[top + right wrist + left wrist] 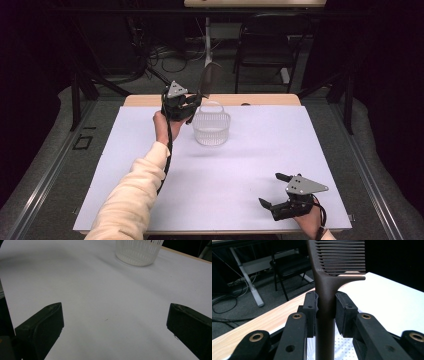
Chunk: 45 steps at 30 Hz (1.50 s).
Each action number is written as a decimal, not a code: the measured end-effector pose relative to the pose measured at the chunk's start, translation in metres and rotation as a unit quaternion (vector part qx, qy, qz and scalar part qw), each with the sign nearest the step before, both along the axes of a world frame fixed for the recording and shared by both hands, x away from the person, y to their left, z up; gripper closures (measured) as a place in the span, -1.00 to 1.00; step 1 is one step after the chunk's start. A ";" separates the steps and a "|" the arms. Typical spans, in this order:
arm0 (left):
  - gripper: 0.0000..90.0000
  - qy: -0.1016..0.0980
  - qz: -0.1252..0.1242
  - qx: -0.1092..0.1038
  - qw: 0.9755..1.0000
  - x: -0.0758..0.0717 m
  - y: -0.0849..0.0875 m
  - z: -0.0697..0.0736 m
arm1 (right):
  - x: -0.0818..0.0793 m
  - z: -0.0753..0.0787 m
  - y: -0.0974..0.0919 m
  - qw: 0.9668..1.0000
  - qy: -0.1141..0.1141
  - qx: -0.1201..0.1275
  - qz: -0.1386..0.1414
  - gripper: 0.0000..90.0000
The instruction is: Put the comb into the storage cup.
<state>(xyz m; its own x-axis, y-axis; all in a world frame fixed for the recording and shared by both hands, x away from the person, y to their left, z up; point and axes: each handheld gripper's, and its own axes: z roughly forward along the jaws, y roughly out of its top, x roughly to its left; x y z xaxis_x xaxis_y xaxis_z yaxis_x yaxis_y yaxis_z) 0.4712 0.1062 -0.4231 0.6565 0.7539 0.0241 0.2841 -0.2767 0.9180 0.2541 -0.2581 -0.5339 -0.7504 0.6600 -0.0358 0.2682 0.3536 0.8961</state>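
A dark brown comb (325, 300) is clamped by its handle between the pads of my left gripper (325, 307). In the high view the left gripper (192, 107) hovers just left of a white slotted basket (211, 127) at the back of the table, and the comb (209, 80) stands up and tilts right above the basket's rim. The basket's perforated floor (344, 347) lies below the jaws. My right gripper (272, 190) rests near the front right of the table, jaws wide apart with nothing between them. The basket (137, 251) sits far ahead of them.
A white sheet (240, 160) covers the wooden table (150, 100). Behind the table stand a black chair (265, 50) and a white table leg (207, 40), with cables on the floor. The person's cream sleeve (132, 195) crosses the front left.
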 end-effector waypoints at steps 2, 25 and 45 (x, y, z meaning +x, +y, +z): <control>0.61 -0.002 0.001 -0.003 1.000 0.000 0.000 0.000 | 0.000 0.000 0.000 1.000 0.000 0.000 0.000 -0.98; 0.61 -0.017 0.011 -0.014 1.000 0.003 -0.009 -0.001 | 0.000 0.000 -0.001 1.000 0.000 0.001 0.001 -0.98; 0.61 -0.028 0.026 -0.039 0.999 0.005 -0.014 -0.010 | 0.000 0.000 -0.001 1.000 0.000 0.001 0.001 -0.98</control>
